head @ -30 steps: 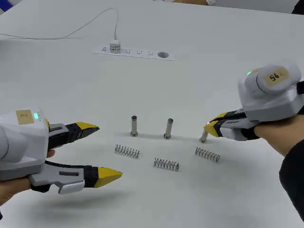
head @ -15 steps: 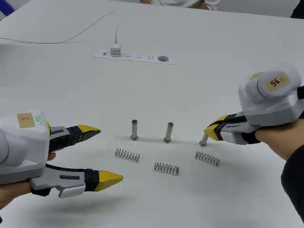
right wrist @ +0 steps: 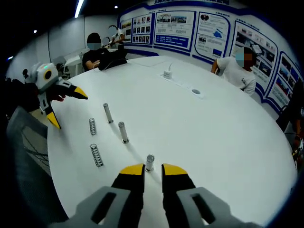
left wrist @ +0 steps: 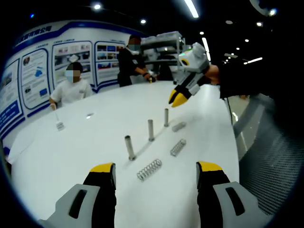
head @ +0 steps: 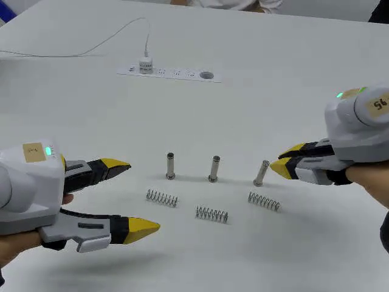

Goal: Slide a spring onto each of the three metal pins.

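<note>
Three upright metal pins stand in a row on the white table: left pin (head: pixel 170 166), middle pin (head: pixel 214 168), right pin (head: pixel 261 173). In front of each lies a loose spring: left spring (head: pixel 161 198), middle spring (head: pixel 212 213), right spring (head: pixel 264 201). My left gripper (head: pixel 138 195) hovers wide open to the left of the row, holding nothing; its own view faces the pins (left wrist: pixel 150 129) and springs (left wrist: pixel 149 169). My right gripper (head: pixel 281 161) hangs just right of the right pin. Its jaws stand a narrow gap apart, and the pin (right wrist: pixel 150 162) is just ahead of the tips, untouched.
A white power strip (head: pixel 167 72) with a plug and a cable lies at the back of the table. Several people sit or stand at the table's far side (right wrist: pixel 236 66). The table edge (right wrist: pixel 57 156) runs close behind the springs.
My right gripper has drawn back to the right, away from the right pin, whose whole length now shows. The left gripper has hardly moved.
</note>
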